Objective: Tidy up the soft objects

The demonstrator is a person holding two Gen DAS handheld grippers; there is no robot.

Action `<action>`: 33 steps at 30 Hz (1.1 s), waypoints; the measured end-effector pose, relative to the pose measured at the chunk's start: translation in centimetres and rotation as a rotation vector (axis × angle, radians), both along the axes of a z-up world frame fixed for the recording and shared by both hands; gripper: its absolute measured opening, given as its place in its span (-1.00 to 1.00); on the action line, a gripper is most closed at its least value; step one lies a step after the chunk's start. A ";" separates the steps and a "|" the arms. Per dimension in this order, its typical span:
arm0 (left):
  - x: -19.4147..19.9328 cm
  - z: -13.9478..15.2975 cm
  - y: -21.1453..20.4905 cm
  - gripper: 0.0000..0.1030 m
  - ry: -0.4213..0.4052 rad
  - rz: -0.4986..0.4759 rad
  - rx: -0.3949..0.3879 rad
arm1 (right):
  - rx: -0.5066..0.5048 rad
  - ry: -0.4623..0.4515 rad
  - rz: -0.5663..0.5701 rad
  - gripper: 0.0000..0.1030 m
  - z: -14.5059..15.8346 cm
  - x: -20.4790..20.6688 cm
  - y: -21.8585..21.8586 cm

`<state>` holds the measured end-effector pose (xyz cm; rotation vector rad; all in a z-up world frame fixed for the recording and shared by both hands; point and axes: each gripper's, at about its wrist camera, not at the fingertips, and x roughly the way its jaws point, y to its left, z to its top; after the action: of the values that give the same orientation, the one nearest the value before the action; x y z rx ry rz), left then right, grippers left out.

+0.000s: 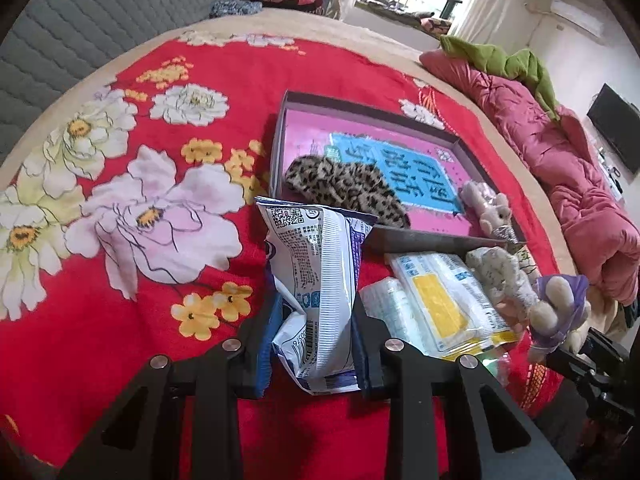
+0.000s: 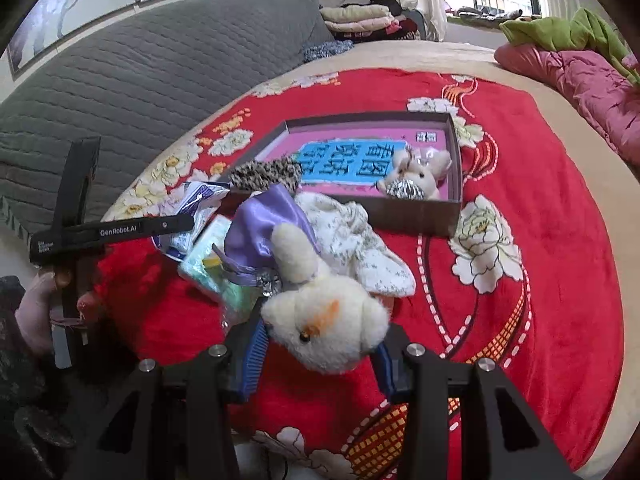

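We've got both claws loaded — our left claw (image 1: 316,344) is clamped on a white packet (image 1: 316,280), our right claw (image 2: 320,360) clamped on a plush duck (image 2: 324,320) by its head, purple cape trailing. The risk: that duck hangs by soft stuffing, so it may squirm free on the way over, and the slick packet could slide out if we tilt it. The box (image 2: 420,216) sits just beyond on the red bed — inside it already, a leopard-print piece (image 1: 344,188) and a small bunny (image 2: 420,176). A yellow-labelled pack (image 1: 440,300) and a speckled plush (image 2: 360,240) wait outside, near its front wall.
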<state>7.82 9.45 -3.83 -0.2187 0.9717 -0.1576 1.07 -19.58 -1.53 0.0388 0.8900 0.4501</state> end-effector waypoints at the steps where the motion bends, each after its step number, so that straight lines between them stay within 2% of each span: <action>1: -0.2 0.4 -0.1 -0.37 -0.010 -0.004 -0.003 | 0.004 -0.005 -0.003 -0.11 0.2 0.0 -0.1; 15: -1.1 3.5 -1.5 -0.37 -0.084 -0.023 0.020 | 0.057 -0.049 -0.077 -0.12 2.6 0.6 -0.4; 33: 0.1 6.8 -3.8 -0.37 -0.139 -0.027 0.040 | 0.087 -0.083 -0.136 -0.11 5.1 3.5 1.1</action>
<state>7.94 5.66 2.97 -0.1558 0.8392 -0.1760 4.57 -18.49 3.57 0.1583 0.7804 0.3606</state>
